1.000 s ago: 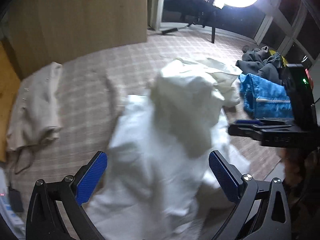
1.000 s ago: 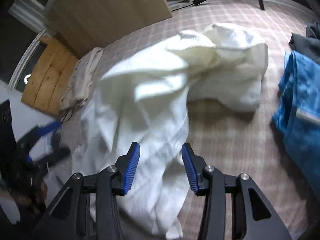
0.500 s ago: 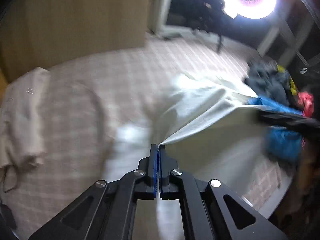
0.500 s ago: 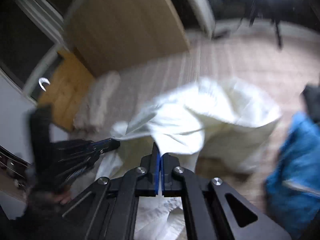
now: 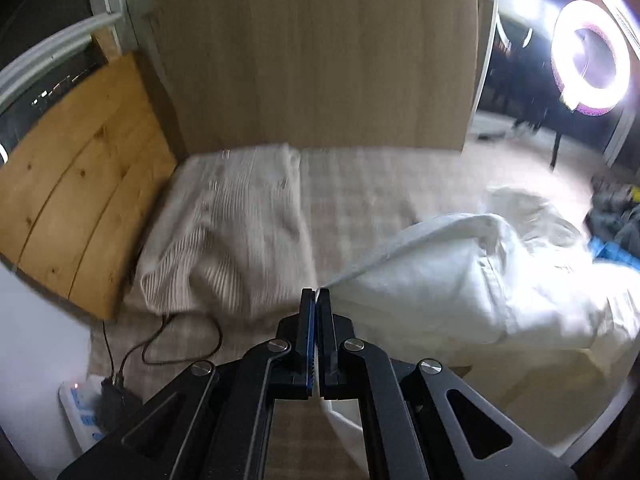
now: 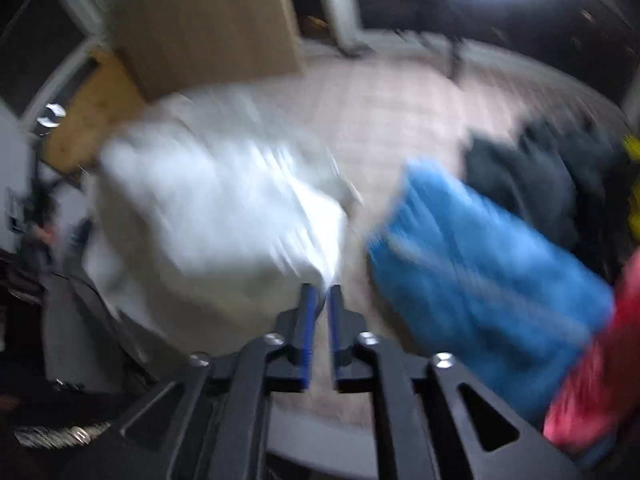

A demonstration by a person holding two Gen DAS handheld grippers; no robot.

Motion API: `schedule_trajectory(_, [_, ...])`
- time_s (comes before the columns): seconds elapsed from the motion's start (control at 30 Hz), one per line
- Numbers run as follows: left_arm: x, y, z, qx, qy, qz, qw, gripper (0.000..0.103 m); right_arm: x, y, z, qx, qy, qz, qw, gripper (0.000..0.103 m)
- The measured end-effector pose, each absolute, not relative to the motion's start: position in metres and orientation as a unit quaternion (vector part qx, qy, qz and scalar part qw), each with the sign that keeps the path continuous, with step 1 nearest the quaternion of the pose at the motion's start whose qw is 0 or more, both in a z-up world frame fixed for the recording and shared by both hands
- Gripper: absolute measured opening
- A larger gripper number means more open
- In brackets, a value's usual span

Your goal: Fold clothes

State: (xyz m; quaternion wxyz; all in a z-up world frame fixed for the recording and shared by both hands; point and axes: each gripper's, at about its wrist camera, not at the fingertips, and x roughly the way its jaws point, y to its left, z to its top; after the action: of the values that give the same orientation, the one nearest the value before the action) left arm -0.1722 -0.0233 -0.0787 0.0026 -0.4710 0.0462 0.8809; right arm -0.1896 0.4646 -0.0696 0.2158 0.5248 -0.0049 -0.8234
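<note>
White shirt (image 5: 460,280) lies bunched on the checked bed cover (image 5: 360,184), stretching rightward from the left gripper (image 5: 318,300), whose jaws are pressed together on its edge. The right gripper (image 6: 320,300) sits at the shirt's opposite, near-right corner; its jaws are opening, cloth blurred at their tips, pinch uncertain.

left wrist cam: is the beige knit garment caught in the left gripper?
No. The left gripper is shut on the white garment; the beige knit garment lies apart.
</note>
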Motion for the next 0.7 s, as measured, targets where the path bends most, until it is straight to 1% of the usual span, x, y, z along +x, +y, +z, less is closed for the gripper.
schedule_trajectory(0.03, [-0.170,-0.024,-0.086,-0.476,0.049,0.878,-0.001,0.000,-0.208,0.452,-0.064,0.500,0.024,-0.834,0.232,0.063])
schedule_trajectory(0.07, [-0.169,-0.025,-0.093,-0.481,0.049,0.875,-0.005,0.000,-0.230,0.434,-0.059,0.464,0.067,-0.846,0.252,0.070])
schedule_trajectory(0.1, [-0.170,-0.027,-0.098,-0.485,0.046,0.873,-0.011,0.000,-0.250,0.417,-0.057,0.437,0.102,-0.852,0.271,0.070])
schedule_trajectory(0.13, [-0.171,-0.029,-0.103,-0.489,0.042,0.871,-0.016,0.000,-0.271,0.402,-0.066,0.435,0.125,-0.845,0.286,0.070])
schedule_trajectory(0.23, [-0.173,-0.038,-0.110,-0.497,0.027,0.867,-0.032,0.000,-0.338,0.354,-0.109,0.469,0.187,-0.800,0.323,0.070])
schedule_trajectory(0.33, [-0.165,-0.043,-0.107,-0.499,0.029,0.865,-0.049,0.000,-0.367,0.334,-0.165,0.522,0.226,-0.737,0.365,0.070])
schedule_trajectory(0.4, [-0.159,-0.045,-0.104,-0.501,0.028,0.864,-0.050,0.001,-0.375,0.334,-0.195,0.546,0.229,-0.705,0.391,0.070])
schedule_trajectory(0.6, [-0.163,-0.044,-0.106,-0.506,0.036,0.860,-0.054,0.001,-0.374,0.321,-0.232,0.583,0.226,-0.653,0.427,0.070])
schedule_trajectory(0.63, [-0.164,-0.043,-0.104,-0.505,0.032,0.861,-0.054,0.001,-0.370,0.317,-0.234,0.581,0.230,-0.651,0.432,0.054])
schedule_trajectory(0.7, [-0.165,-0.044,-0.099,-0.501,0.024,0.864,-0.051,0.000,-0.363,0.313,-0.232,0.579,0.225,-0.649,0.439,0.002])
